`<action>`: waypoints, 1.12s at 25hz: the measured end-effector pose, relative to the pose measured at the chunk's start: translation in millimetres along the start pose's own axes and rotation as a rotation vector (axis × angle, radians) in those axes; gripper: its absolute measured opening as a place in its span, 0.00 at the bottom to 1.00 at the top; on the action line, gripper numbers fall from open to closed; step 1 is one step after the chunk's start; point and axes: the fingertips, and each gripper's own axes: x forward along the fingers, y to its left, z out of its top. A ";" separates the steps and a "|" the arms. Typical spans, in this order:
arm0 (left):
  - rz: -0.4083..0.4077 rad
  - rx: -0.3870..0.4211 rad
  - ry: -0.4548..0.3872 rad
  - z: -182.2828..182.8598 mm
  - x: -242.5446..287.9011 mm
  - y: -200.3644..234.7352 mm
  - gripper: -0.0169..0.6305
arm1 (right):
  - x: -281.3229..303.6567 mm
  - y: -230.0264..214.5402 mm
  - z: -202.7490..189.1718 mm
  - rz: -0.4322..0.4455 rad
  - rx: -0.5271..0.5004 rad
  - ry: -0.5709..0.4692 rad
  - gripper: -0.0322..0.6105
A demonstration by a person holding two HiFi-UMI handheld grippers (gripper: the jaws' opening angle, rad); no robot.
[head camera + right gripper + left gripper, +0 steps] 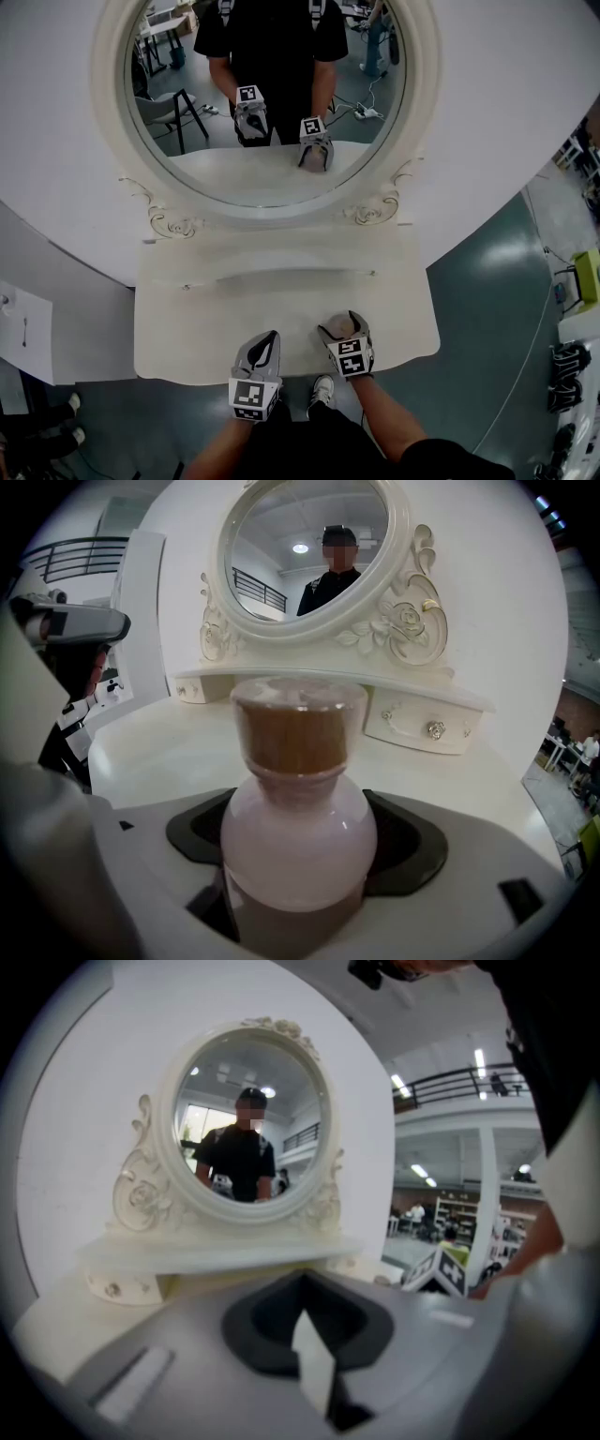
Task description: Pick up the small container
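The small container [298, 827] is a pale pink round bottle with a brown cap under a clear cover. It stands upright between the jaws of my right gripper [298, 874], which is shut on its body. In the head view the small container [340, 325] shows as a small pinkish lump in the right gripper [343, 333], over the front edge of the white dressing table [187, 319]. My left gripper [263, 349] is just to the left of it, at the same front edge. In its own view the left gripper [309, 1335] has its jaws together with nothing between them.
A round mirror [267, 103] in an ornate cream frame stands at the back of the table, above a low shelf with small drawers [427, 726]. The mirror reflects the person and both grippers. Grey-green floor [487, 281] lies to the right, with cables and gear.
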 end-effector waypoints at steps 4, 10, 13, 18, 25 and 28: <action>0.001 0.005 0.004 0.8 -1.6 1.7 0.04 | -6.1 0.1 3.5 0.008 0.027 -0.014 0.63; 0.000 0.006 0.006 -0.1 -1.5 1.3 0.04 | -24.3 3.1 36.0 0.022 0.037 -0.120 0.63; -0.006 0.007 -0.001 2.7 -0.7 -1.0 0.04 | -43.4 3.7 69.1 0.026 0.041 -0.210 0.63; -0.014 0.014 -0.021 13.1 1.2 -3.9 0.04 | -83.6 0.2 133.9 0.025 0.039 -0.371 0.63; -0.033 0.025 -0.070 32.0 3.6 -10.7 0.04 | -131.0 -8.7 195.7 -0.009 0.050 -0.542 0.63; -0.041 0.033 -0.092 42.1 5.0 -13.2 0.04 | -145.3 -11.4 211.2 -0.028 0.046 -0.589 0.63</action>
